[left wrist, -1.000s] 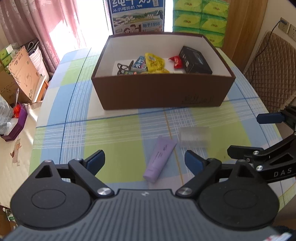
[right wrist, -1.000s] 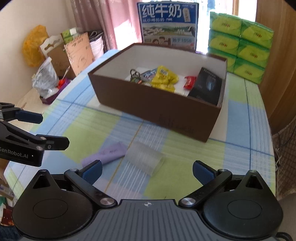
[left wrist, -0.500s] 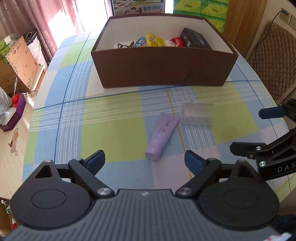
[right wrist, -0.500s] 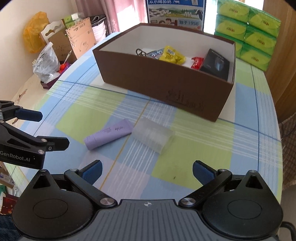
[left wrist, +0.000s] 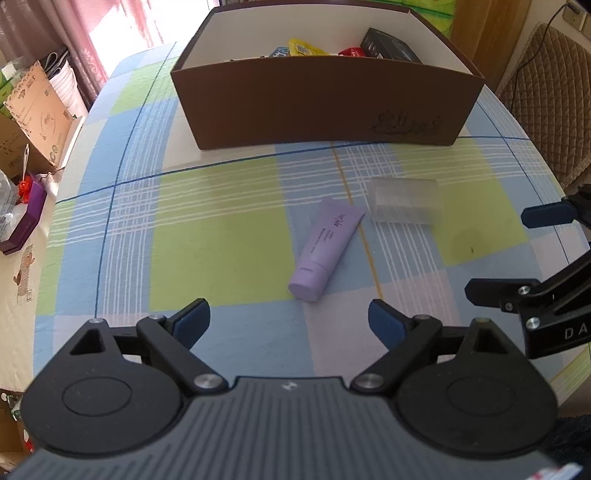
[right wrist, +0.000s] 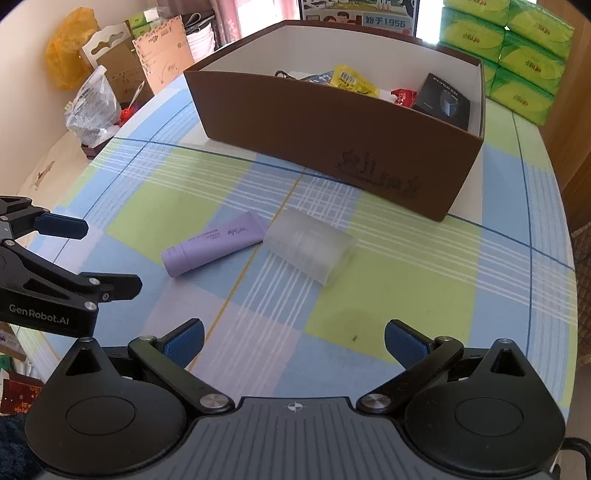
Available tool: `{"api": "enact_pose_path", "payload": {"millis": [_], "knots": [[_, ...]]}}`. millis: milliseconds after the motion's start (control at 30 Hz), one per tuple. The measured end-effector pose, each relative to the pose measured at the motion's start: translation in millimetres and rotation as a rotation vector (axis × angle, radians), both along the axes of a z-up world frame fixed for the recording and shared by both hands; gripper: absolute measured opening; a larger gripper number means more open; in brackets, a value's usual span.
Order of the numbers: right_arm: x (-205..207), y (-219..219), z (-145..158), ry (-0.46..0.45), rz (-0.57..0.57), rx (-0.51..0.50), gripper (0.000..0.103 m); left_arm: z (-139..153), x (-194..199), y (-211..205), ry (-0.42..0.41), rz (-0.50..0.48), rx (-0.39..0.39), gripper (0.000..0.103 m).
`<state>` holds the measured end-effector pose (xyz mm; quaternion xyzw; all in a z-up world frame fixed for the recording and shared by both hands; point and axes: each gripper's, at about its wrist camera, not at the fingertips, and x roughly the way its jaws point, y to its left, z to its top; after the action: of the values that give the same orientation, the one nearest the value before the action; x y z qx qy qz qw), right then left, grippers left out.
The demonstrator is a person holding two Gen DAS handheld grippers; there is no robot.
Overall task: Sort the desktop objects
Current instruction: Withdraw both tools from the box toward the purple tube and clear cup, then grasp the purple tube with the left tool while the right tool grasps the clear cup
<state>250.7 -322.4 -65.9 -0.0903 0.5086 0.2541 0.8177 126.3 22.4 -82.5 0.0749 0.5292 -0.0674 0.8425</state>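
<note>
A lilac tube [left wrist: 327, 248] [right wrist: 213, 246] lies on the checked tablecloth, cap end toward me. A frosted clear plastic case [left wrist: 404, 200] [right wrist: 308, 248] rests just to its right. Behind both stands a brown box [left wrist: 325, 101] [right wrist: 332, 144] holding a yellow packet, a red wrapper and a black carton. My left gripper [left wrist: 289, 321] hangs open just short of the tube's cap, nothing between its blue pads. In front of the plastic case my right gripper [right wrist: 293, 341] is open too and holds nothing. Each gripper shows at the edge of the other's view.
Green tissue packs [right wrist: 517, 48] and a printed carton [right wrist: 358, 14] stand behind the box. Cardboard boxes [left wrist: 33, 118] and bags [right wrist: 92, 107] sit off the table's left side. A padded chair [left wrist: 550, 99] stands at the right.
Both grippers have sunk toward the table and tipped further down. The tube and plastic case now sit closer and larger in both views. Nothing on the table has shifted.
</note>
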Motion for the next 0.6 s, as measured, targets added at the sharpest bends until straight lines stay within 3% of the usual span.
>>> {"api": "enact_pose_path", "payload": {"millis": [600], "knots": [[30.1, 3.1, -22.8, -0.018, 0.058, 0.038, 0.101, -29.0, 33.0, -5.0, 0.015, -0.084, -0.013, 0.082]]}}
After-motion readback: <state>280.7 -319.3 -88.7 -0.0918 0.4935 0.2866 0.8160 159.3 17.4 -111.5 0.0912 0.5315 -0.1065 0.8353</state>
